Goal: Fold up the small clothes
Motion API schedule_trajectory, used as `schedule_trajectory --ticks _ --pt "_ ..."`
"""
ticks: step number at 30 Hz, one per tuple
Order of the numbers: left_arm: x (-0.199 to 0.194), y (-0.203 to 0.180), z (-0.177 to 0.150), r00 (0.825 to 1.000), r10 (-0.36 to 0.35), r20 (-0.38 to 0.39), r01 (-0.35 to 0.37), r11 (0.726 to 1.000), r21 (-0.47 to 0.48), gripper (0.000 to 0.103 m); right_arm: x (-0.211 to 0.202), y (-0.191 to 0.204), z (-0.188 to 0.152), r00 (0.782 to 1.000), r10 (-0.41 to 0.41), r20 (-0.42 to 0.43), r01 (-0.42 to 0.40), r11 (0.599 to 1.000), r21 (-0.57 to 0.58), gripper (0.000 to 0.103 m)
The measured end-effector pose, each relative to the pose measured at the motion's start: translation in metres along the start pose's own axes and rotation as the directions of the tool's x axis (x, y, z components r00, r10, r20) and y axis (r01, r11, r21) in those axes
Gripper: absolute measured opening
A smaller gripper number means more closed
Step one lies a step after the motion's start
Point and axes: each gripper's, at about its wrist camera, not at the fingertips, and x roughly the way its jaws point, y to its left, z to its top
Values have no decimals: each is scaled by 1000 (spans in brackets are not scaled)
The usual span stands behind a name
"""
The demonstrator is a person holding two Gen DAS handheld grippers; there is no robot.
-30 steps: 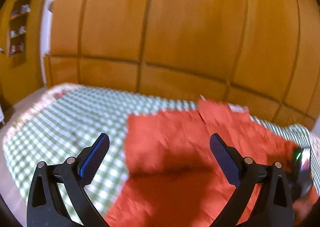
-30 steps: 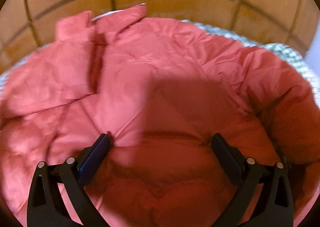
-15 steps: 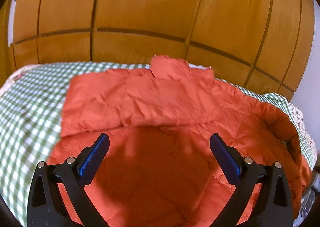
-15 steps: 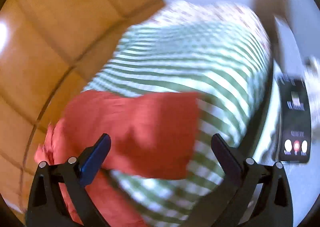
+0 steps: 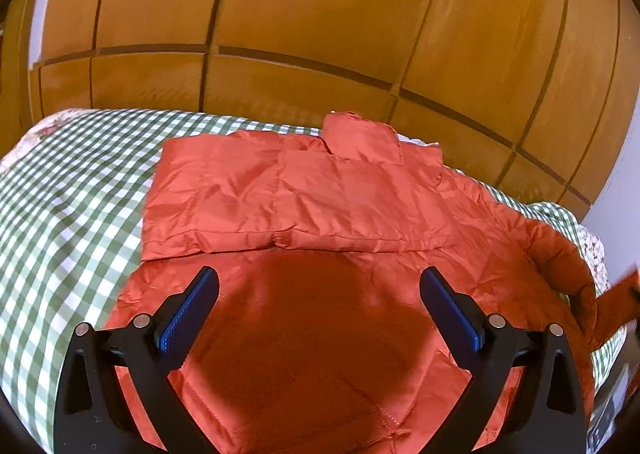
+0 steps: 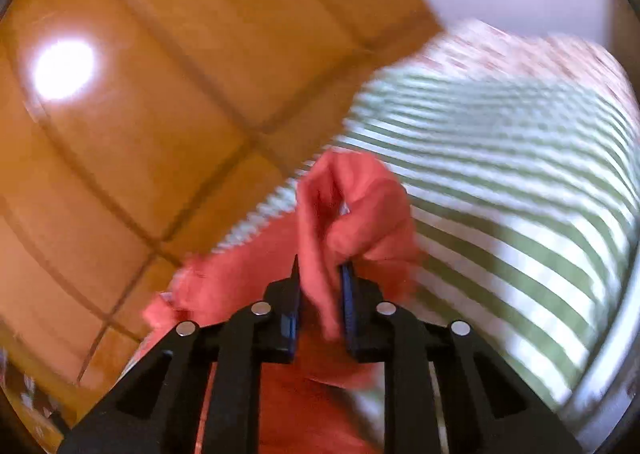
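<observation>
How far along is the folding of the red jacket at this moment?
Done: one sleeve lies folded across the red jacket on the checked bedspread. In hand: the right hand-held gripper has just closed on a bunch of the jacket's fabric. Left: bringing that side over and folding the body; the left hand-held gripper is open above it.

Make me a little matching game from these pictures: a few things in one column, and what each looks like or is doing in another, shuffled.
Things
1. left gripper
2. right gripper
3. quilted orange-red jacket
4. green-and-white checked bedcover
5. glossy brown wooden wardrobe panels

States
A. stands behind the bed
B. lies spread on the bed, its left sleeve folded across
C. shut on a bunch of orange-red fabric
D. jaws wide apart, nothing between the pads
E. lies under the garment

Pairs: 1-D, 2-C, 3-B, 4-E, 5-A
</observation>
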Motion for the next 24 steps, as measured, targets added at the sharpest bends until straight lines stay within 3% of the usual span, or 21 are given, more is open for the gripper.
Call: schedule_trajectory --ticks 2,5,8,10,11,12,13,14,15,18,20,22,24 --pt "-4 4 0 1000 -4 4 4 1000 -7 99 15 47 0 991 132 -29 -134 989 -64 2" --pt "-12 10 3 1000 -4 14 4 1000 -8 99 40 110 -13 958 260 -120 -276 949 -153 2" --pt "-20 16 8 1000 9 26 -9 1000 -3 99 67 168 -49 901 351 -255 -407 888 -213 1" --pt "-26 18 12 999 12 33 -12 1000 -10 99 83 183 -70 851 398 -343 -469 869 -155 2" --pt "-28 19 14 999 10 37 -9 1000 -15 99 84 184 -78 849 396 -351 -466 874 -141 5" --pt "-31 18 18 999 1 39 0 1000 -14 99 86 178 -78 860 378 -343 -447 883 -146 23" --pt "-31 16 20 999 -6 40 6 1000 -8 99 81 169 -82 887 335 -318 -400 902 -163 41" --pt "-30 11 23 999 -13 40 13 1000 7 99 74 158 -83 911 296 -286 -354 919 -175 75" --pt "-30 6 24 999 -18 39 17 1000 19 99 67 143 -82 933 258 -251 -308 934 -183 86" --pt "-20 -18 24 998 -62 16 61 996 69 99 48 82 -68 974 111 -200 -146 975 -170 86" --pt "-10 -41 19 996 -93 -6 93 989 114 99 33 24 -58 982 12 -189 -20 999 -37 86" --pt "-2 -58 14 992 -120 -29 123 983 137 99 11 -35 -49 983 -72 -167 97 985 143 86" --pt "7 -75 7 987 -149 -61 157 975 155 99 -20 -78 -41 974 -202 -99 221 941 257 85"
